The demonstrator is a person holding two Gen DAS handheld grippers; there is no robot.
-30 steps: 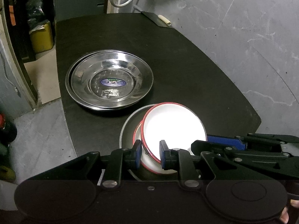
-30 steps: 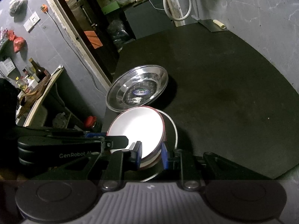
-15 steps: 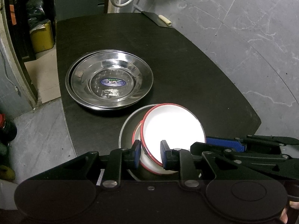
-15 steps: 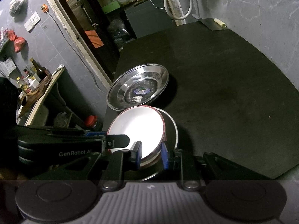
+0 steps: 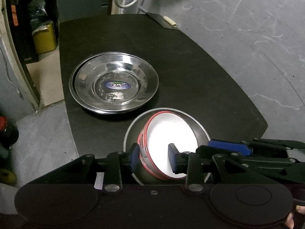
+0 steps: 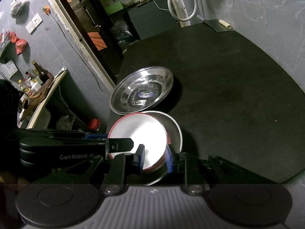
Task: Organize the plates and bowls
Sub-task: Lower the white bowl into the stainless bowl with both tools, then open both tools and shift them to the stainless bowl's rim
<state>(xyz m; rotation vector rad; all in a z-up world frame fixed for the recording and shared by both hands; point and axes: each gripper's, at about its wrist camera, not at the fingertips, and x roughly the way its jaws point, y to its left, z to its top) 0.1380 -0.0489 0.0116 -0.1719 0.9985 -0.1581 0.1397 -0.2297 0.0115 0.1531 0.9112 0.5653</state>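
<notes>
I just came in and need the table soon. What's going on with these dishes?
A person with tongs in each hand is nesting red-rimmed white bowls into a steel bowl on the black table. The left tongs have just been opening, their pads now straddling the bowl rim; the right tongs grip the opposite rim. A stack of steel plates sits beyond, apart from the bowls.

On the table (image 5: pixel 190 61) two stacked steel plates (image 5: pixel 114 85) lie behind a metal bowl (image 5: pixel 198 127) near the front edge; a red-rimmed bowl (image 5: pixel 171 133) sits inside it, tilted.
</notes>
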